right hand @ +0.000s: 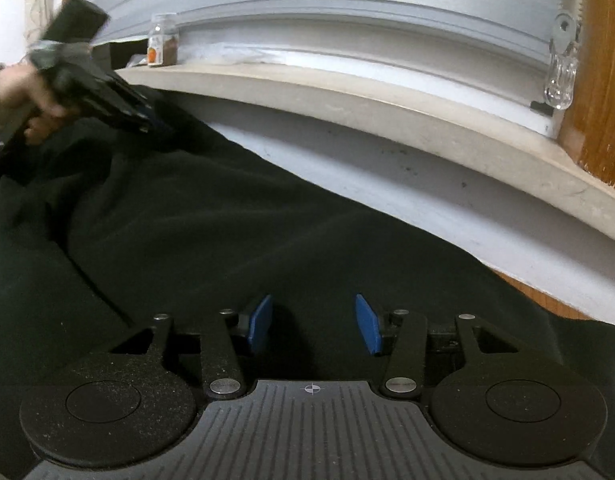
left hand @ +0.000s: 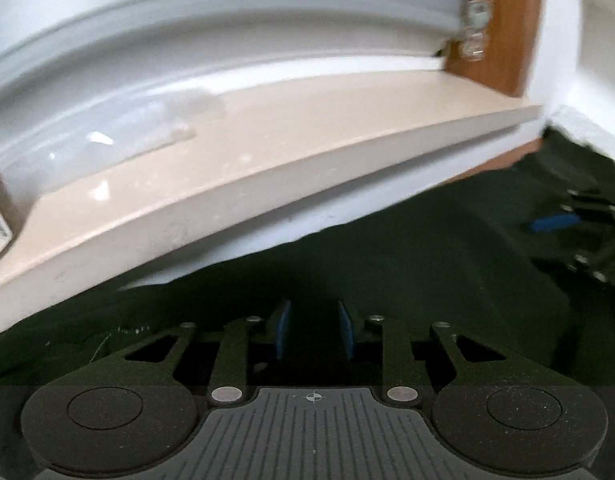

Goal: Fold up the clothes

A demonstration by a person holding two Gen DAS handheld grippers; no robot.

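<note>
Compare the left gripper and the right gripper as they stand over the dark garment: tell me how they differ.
The left gripper has its blue-padded fingers set narrow, while the right gripper has its fingers spread clearly wider. The left gripper's pads stand nearly parallel; the right gripper's splay outward. Both point down at the dark garment below the windowsill; whether the left's fingers pinch any cloth cannot be told, while the right's hold nothing.
</note>
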